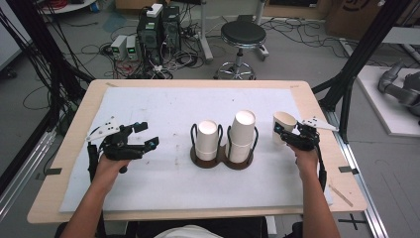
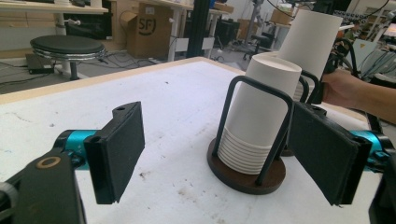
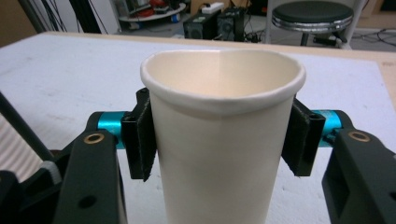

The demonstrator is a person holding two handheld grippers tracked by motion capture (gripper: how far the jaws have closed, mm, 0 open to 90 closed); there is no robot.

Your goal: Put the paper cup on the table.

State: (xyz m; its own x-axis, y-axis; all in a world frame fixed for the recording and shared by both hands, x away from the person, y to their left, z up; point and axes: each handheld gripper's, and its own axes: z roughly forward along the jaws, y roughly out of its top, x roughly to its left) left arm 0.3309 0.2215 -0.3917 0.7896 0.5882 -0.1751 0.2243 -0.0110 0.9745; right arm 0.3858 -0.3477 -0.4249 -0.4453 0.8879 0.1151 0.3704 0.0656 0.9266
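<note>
Paper cup (image 3: 223, 140): a single white cup, mouth up, clamped in the right gripper; in the high view it (image 1: 283, 125) stands just to the right of the cup rack, near the right edge of the white mat.
Cup rim: squeezed slightly out of round between the two black pads in the right gripper view.
Cup rack (image 1: 222, 159): the landmark, a dark double round base with wire hoops, sitting in the middle of the mat.
Left stack (image 1: 206, 140): white cups nested upside down in the rack's left ring; its ribbed rims show at the base in the left gripper view (image 2: 261, 116).
Right stack (image 1: 241, 135): taller pile of upside-down cups in the rack's right ring, leaning a little.
Right gripper (image 1: 286, 133): to the right of the rack, jaws pressed on both sides of the paper cup just under its rim; the person's right hand (image 1: 307, 161) holds it from below.
Left gripper (image 1: 143, 136): well to the left of the rack, jaws standing wide apart with nothing between them, pointing toward the rack.
Left gripper pads (image 2: 119, 149): black, flat, facing each other across bare mat, with the rack and left stack seen beyond them.
Mat (image 1: 148, 109): white sheet under the rack, lightly smudged, covering most of the wooden table (image 1: 74, 124).
Stool (image 1: 242, 37): round black seat on the floor behind the rack, beyond the table's far edge.
</note>
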